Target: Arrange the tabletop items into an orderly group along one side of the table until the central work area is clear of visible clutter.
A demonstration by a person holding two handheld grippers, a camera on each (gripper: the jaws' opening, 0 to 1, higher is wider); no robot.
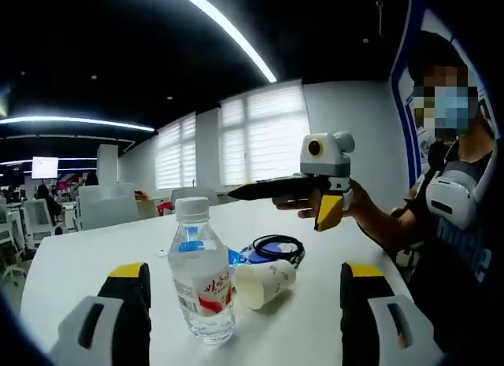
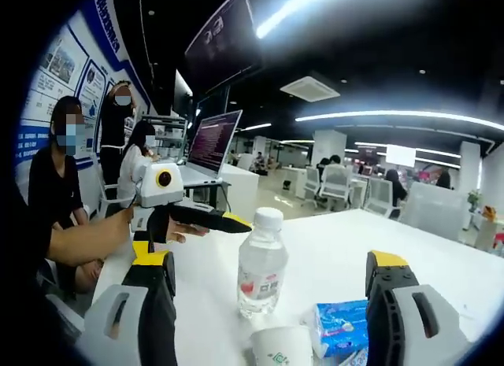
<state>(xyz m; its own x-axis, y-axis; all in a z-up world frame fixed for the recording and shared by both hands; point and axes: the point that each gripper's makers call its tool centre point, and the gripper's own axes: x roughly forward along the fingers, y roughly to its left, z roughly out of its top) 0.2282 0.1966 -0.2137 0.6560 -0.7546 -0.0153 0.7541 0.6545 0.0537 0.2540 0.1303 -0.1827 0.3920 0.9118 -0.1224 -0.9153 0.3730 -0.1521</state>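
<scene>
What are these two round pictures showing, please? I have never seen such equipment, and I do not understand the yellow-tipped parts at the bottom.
A person holds one grasping tool in each hand, and each tool carries a camera looking forward along its own two jaws. Those are the yellow-tipped parts; both pairs stand apart, holding nothing.

In the left gripper view, the left tool faces a white table with an upright water bottle, a paper cup lying on its side and a black cable. The right tool is seen there in the person's hand.

In the right gripper view, the right tool faces the same bottle, the cup and a blue tissue pack.
</scene>
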